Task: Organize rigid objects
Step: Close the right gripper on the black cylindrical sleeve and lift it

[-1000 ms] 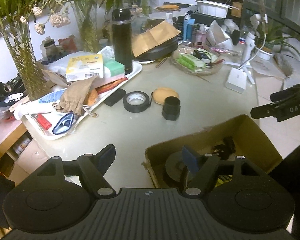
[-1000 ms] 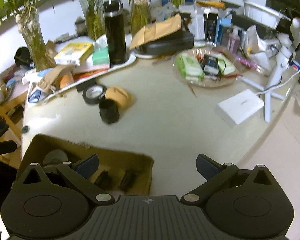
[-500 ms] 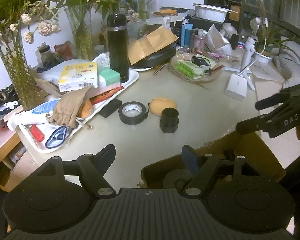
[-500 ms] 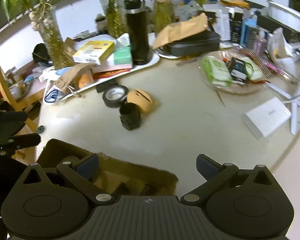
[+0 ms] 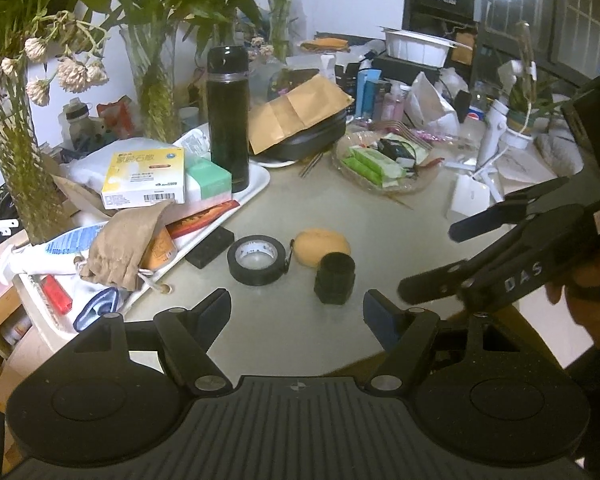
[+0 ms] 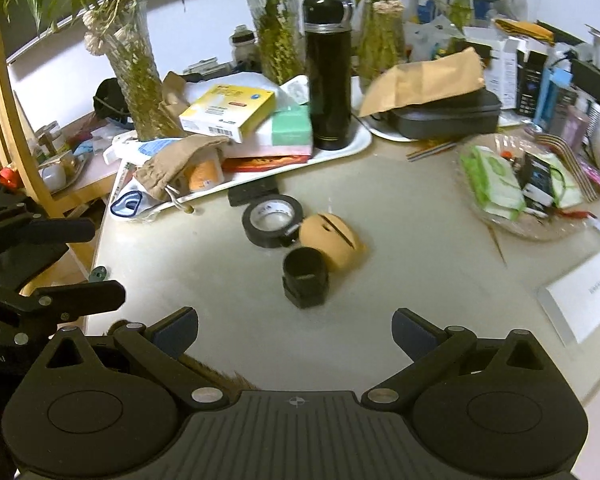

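- The left gripper [image 5: 296, 312] fills the bottom of the left wrist view with its fingers spread apart and nothing between them, above the pale surface [image 5: 380, 216].
- The right gripper [image 6: 295, 330] sits at the bottom of the right wrist view, fingers likewise wide apart and holding nothing; in the left wrist view it shows at the right edge of the frame.
- Near the centre of both views three loose things sit close together on the surface: a roll of black tape [image 5: 257, 259] [image 6: 273, 220], a tan rounded object [image 5: 322, 246] [image 6: 334, 245] just beside it, and a small black cylinder [image 5: 335, 277] [image 6: 305, 277] touching or nearly touching the tan one, nearest the grippers.
- A small black block [image 5: 211, 246] lies left of the tape, against the white tray [image 5: 260, 178].
- On the tray, in the upper middle, stands a tall black flask [image 5: 228, 116] [image 6: 329, 72], with a yellow box [image 5: 146, 178] [image 6: 228, 112] to its left.
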`<state>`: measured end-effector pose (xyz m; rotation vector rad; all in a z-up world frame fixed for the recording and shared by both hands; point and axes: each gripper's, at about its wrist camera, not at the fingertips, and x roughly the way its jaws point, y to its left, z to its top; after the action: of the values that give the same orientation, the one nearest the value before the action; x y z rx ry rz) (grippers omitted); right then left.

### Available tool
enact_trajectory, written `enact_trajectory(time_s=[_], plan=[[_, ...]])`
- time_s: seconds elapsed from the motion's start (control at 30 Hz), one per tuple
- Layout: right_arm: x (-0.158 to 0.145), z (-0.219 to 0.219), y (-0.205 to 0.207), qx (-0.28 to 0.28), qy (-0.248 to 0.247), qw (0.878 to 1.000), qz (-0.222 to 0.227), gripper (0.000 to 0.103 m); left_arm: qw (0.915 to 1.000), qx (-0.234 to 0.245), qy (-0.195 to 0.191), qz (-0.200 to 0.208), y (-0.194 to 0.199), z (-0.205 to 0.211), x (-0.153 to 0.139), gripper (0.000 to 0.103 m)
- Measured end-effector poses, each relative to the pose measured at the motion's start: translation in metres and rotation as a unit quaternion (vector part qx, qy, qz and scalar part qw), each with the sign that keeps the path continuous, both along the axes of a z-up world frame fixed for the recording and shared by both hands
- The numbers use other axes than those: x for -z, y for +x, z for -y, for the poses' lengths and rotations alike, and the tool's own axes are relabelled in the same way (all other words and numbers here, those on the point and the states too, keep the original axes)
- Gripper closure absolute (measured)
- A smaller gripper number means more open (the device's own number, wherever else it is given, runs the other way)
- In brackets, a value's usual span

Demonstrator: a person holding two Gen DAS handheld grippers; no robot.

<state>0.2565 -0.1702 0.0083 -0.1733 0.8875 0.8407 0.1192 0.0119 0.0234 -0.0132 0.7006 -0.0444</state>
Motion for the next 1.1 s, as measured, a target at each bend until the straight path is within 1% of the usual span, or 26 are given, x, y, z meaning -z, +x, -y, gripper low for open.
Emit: enact_trajectory(time_s=[0.07,0.13,0.27,0.33,0.4,0.47,0.53,0.67,0.87,0.97,1.1], plan=[[0.0,-0.008,0.003,-0.007,-0.002,1.0,0.0,0.001,1.0,-0.002,-0.001,0.001,0.002,-0.002,-0.001,0.03],[0.0,-0.013,0.006,-0.01,-0.004,1.0,-0.001,0.006,1.0,-0.003,-0.001,0.0,0.004,-0.004,-0.001,0.03],[0.004,-0.02,0.013,-0.007,-0.006,1.0,-0.011,0.01,0.9999,-0.007,0.008,-0.005,0.007,-0.011,0.002,0.03],[0.007,-0.023,0.017,-0.003,-0.012,1.0,-0.014,0.022,0.9998,-0.012,0.009,-0.01,0.007,-0.015,0.006,0.03],[0.012,-0.028,0.022,-0.001,-0.017,1.0,-0.023,0.029,0.9997,-0.02,0.008,-0.014,0.008,-0.019,0.011,0.03],[0.018,-0.032,0.025,0.002,-0.021,0.999,-0.024,0.031,0.9995,-0.026,0.009,-0.018,0.008,-0.023,0.016,0.03],[0.025,-0.037,0.028,0.007,-0.026,0.999,-0.027,0.039,0.9993,-0.029,0.014,-0.021,0.008,-0.025,0.02,0.03],[0.034,-0.048,0.035,0.012,-0.029,0.999,-0.029,0.044,0.9987,-0.038,0.017,-0.028,0.007,-0.032,0.029,0.03],[0.049,-0.063,0.046,0.027,-0.044,0.998,-0.025,0.046,0.9981,-0.049,0.004,-0.037,0.007,-0.043,0.038,0.03],[0.057,-0.067,0.052,0.035,-0.042,0.998,-0.031,0.05,0.9981,-0.049,0.002,-0.036,0.007,-0.045,0.039,0.03],[0.064,-0.072,0.055,0.04,-0.044,0.998,-0.03,0.058,0.998,-0.049,0.0,-0.039,0.008,-0.046,0.04,0.03]])
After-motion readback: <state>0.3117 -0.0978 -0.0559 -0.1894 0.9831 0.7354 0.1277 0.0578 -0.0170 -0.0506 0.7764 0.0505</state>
